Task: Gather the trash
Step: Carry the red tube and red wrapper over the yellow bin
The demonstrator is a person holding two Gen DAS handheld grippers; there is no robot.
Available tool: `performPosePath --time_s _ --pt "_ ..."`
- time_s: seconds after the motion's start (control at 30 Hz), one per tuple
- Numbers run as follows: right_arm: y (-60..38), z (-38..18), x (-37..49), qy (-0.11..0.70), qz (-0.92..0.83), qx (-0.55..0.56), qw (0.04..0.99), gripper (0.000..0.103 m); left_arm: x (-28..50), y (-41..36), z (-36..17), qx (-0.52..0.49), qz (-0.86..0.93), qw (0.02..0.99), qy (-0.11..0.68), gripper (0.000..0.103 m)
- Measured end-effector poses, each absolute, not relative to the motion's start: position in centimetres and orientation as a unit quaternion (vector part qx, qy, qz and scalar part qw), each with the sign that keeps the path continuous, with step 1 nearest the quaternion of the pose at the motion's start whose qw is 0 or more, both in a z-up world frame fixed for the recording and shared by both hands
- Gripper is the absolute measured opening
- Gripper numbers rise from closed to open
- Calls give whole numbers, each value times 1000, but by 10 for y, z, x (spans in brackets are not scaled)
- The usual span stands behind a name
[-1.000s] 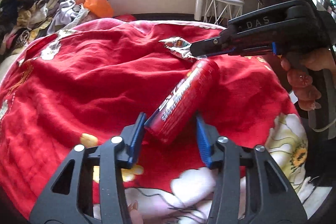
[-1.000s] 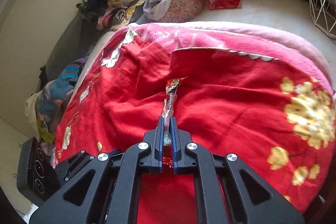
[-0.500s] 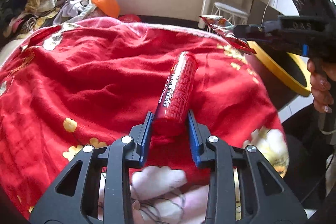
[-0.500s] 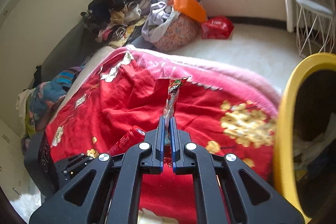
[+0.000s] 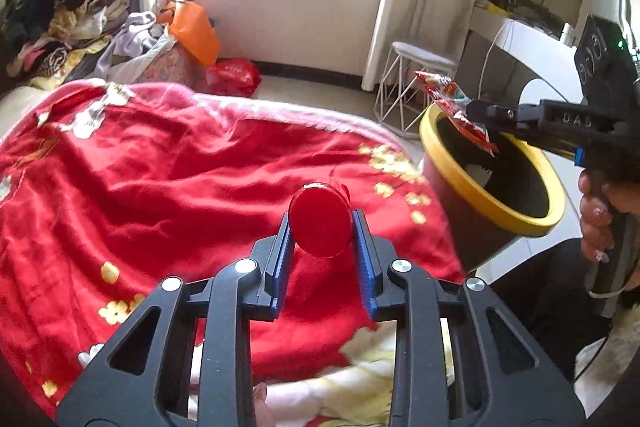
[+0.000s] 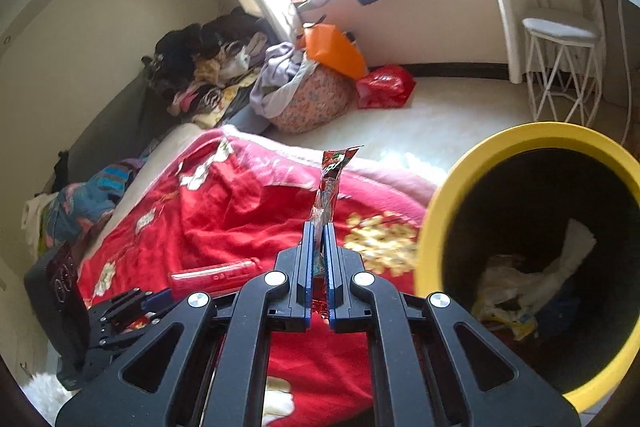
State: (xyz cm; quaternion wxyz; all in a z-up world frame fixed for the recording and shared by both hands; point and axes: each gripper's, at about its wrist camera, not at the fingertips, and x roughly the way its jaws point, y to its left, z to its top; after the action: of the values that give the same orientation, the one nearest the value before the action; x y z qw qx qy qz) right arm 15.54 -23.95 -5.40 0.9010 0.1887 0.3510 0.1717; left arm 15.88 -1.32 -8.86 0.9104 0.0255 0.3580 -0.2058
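My left gripper point(image 5: 320, 227) is shut on a red cylindrical can point(image 5: 320, 223) and holds it up above the red blanket, end-on to the camera. The can also shows in the right wrist view point(image 6: 216, 275). My right gripper point(image 6: 319, 239) is shut on a red snack wrapper point(image 6: 330, 183); in the left wrist view the wrapper point(image 5: 452, 103) hangs over the near rim of a yellow-rimmed black trash bin point(image 5: 440, 155). In the right wrist view the bin point(image 6: 436, 227) stands just right of the gripper, with paper trash point(image 6: 520, 283) inside.
A red flowered blanket point(image 5: 140, 187) covers the bed. A white wire stool point(image 5: 416, 83) stands behind the bin. Piles of clothes point(image 6: 224, 67), an orange bag point(image 6: 332, 51) and a red bag point(image 6: 384, 87) lie by the window wall.
Both grippers have lifted and swung right toward the bin. The can now points end-on at the camera. The wrapper has moved from beside the bed to over the bin's rim.
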Motion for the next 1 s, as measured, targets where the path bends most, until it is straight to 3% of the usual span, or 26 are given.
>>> performPosePath --time_s 1.0 --pt "-385 -68 131 340 32 270 900 5 154 -138 -48 47 -305 896 320 22"
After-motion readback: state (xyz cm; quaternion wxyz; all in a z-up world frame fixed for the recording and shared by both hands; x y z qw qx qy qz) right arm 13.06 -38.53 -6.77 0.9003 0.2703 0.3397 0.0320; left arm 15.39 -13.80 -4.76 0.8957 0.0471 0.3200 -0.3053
